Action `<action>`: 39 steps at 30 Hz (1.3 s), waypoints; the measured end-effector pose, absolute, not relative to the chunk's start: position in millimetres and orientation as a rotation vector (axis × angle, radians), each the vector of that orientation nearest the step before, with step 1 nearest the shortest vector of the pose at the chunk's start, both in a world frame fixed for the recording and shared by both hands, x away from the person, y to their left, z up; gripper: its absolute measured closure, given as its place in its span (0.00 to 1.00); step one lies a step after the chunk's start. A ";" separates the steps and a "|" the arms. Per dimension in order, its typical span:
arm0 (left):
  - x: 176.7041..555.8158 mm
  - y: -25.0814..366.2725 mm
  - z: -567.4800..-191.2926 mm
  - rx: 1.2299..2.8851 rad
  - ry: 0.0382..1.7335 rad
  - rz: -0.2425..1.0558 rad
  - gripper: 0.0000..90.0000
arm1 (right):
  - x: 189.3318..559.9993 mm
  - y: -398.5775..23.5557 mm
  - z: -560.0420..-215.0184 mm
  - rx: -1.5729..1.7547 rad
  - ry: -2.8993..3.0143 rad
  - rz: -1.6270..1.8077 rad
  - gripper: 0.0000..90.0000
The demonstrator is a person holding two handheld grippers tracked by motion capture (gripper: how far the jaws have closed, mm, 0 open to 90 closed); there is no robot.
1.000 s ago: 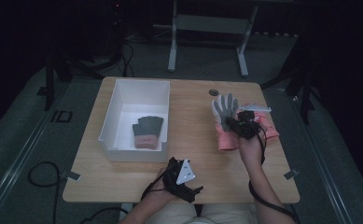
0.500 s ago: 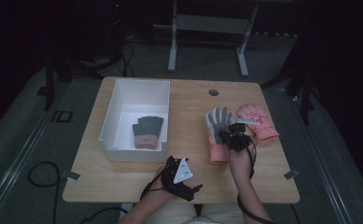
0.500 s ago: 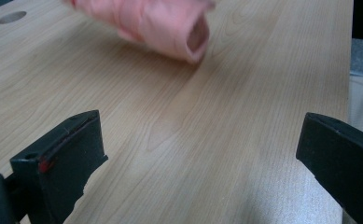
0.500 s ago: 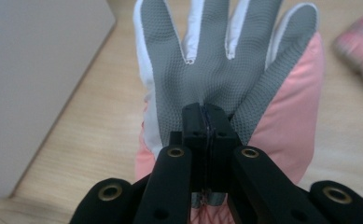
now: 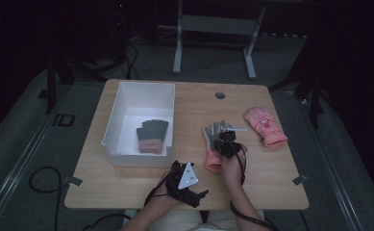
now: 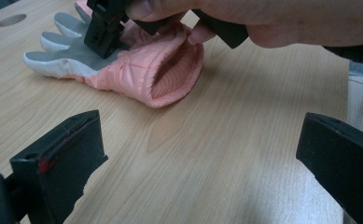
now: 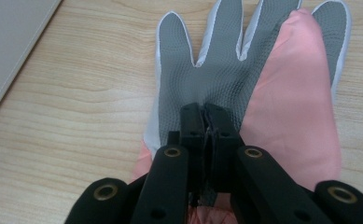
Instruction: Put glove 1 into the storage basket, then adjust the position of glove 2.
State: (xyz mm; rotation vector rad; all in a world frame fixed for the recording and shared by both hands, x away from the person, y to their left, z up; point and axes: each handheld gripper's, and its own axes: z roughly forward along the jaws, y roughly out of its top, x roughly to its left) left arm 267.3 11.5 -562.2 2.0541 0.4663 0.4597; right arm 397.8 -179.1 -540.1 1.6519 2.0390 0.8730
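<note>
A pink glove with a grey palm (image 5: 212, 143) lies palm-up on the table right of the middle. My right gripper (image 5: 226, 139) is shut on its palm; in the right gripper view the jaws (image 7: 206, 116) pinch the grey fabric of the glove (image 7: 207, 65). My left gripper (image 5: 190, 182) rests near the front edge and stands open. In the left gripper view the wide jaws (image 6: 198, 158) hold nothing and face the glove's open cuff (image 6: 170, 70). A second pink glove (image 5: 265, 126) lies farther right. A grey glove with a pink cuff (image 5: 152, 135) lies in the white bin (image 5: 111, 126).
The white bin stands at the table's left half. A round cable hole (image 5: 220, 95) sits at the back of the table. A metal stand (image 5: 213, 24) is on the floor beyond it. Cables trail along the floor at the left.
My right gripper has come down and toward the person with the grey-palmed glove, away from the other pink glove; the glove now lies flat on the table. The left gripper stayed put.
</note>
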 end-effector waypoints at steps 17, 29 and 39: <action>270.4 10.1 -566.7 2.071 0.466 0.435 0.01 | 377.7 -231.6 -472.0 1.380 2.089 1.047 0.72; 269.7 8.4 -567.3 2.063 0.464 0.402 0.01 | 407.2 -332.8 -451.1 1.289 2.012 1.002 0.68; 268.2 10.8 -566.4 2.063 0.464 0.416 0.01 | 449.9 -376.5 -468.3 1.324 2.034 0.841 0.66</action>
